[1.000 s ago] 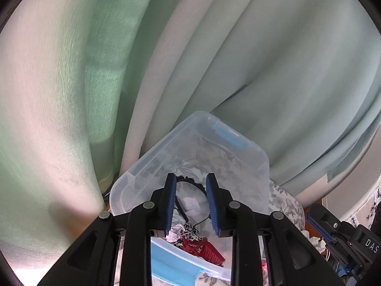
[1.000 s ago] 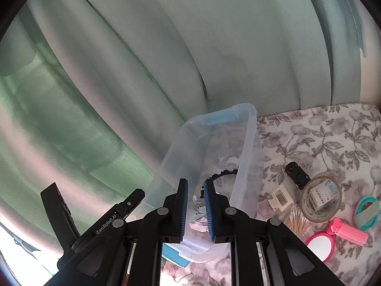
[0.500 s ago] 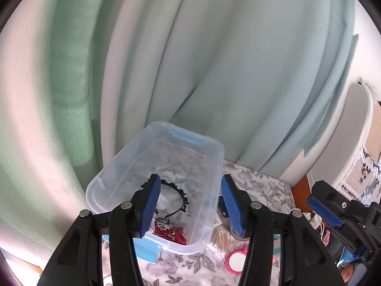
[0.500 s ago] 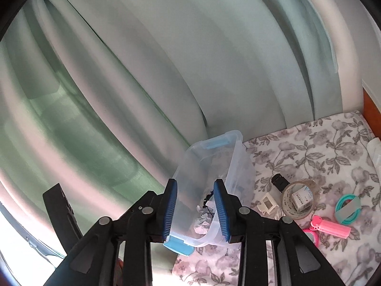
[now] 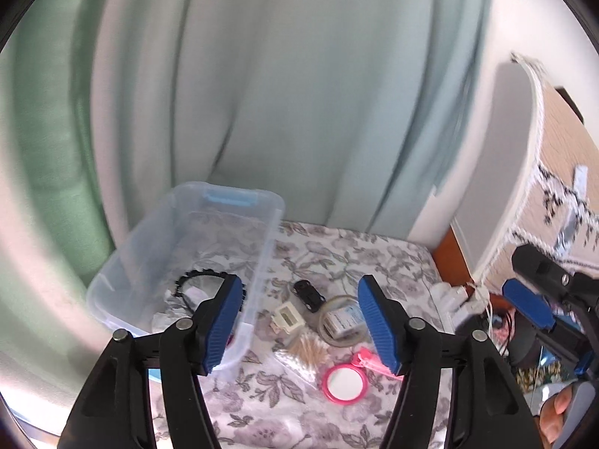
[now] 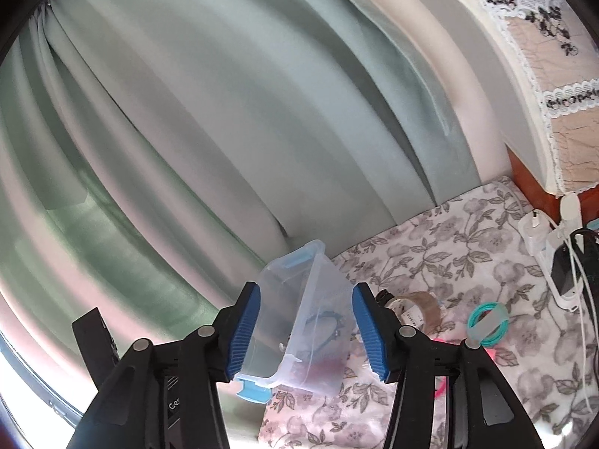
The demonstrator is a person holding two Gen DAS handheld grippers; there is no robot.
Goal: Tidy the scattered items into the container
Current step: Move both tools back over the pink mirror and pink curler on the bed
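A clear plastic container with blue latches stands at the left on the floral cloth; it also shows in the right wrist view. It holds a black toothed headband and other small items. Loose on the cloth lie a black clip, a small white box, a tape roll around a small box, cotton swabs, a pink round mirror, a pink clip and a teal ring. My left gripper is open and empty above these items. My right gripper is open and empty above the container.
Pale green curtains hang behind the table. A power strip with chargers and cables lies at the cloth's right edge. A cream lace-trimmed upholstered piece stands at the right. The right gripper's body shows at the right of the left wrist view.
Both grippers have opened wide and pulled back and up from the container. Both views have swung right, bringing the loose items into sight.
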